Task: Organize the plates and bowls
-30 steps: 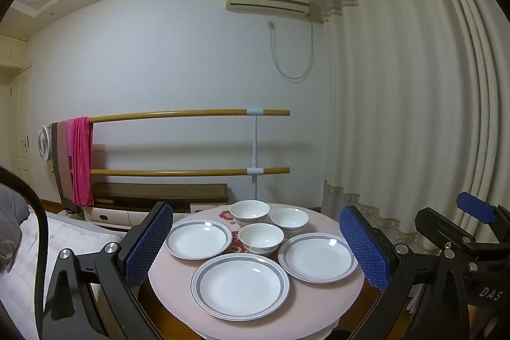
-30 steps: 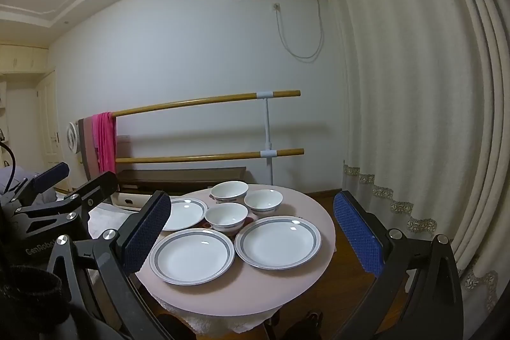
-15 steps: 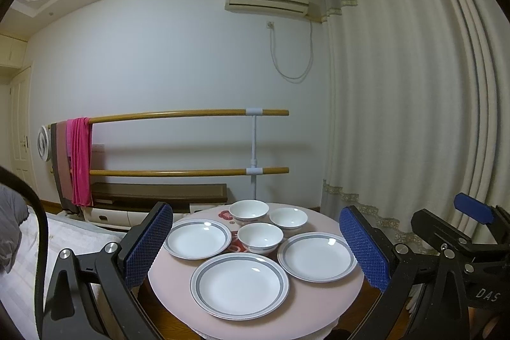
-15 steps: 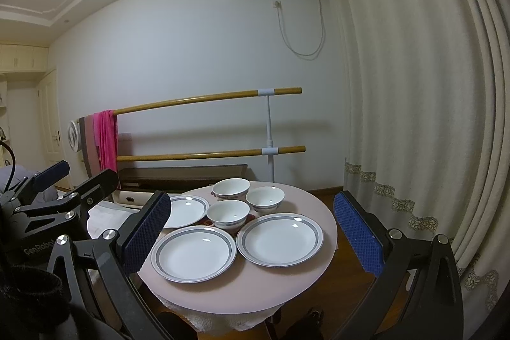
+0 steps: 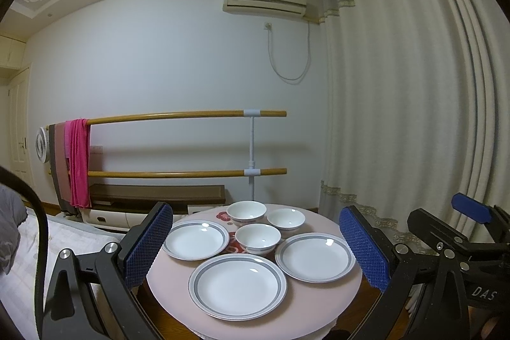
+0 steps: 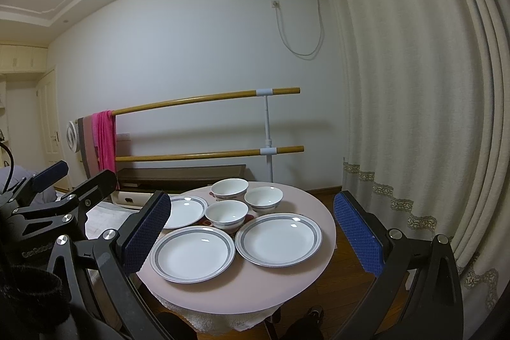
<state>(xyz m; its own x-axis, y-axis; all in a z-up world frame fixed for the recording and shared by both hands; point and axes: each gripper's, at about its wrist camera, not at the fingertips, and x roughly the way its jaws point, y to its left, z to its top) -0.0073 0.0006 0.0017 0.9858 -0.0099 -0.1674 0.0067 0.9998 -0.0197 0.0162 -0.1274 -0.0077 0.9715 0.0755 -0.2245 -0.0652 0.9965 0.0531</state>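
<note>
On the round pink table (image 5: 318,305) lie three white plates with grey-banded rims: the near plate (image 5: 237,285) at 6 o'clock, the right plate (image 5: 315,256) at 3 o'clock, the left plate (image 5: 195,239) at 9 o'clock. Three white bowls (image 5: 257,237) cluster toward 12 o'clock, mouths up. All are round, with no long axis. The left gripper (image 5: 255,247) and right gripper (image 6: 251,228) hang spread wide, empty, above the table's near edge.
</note>
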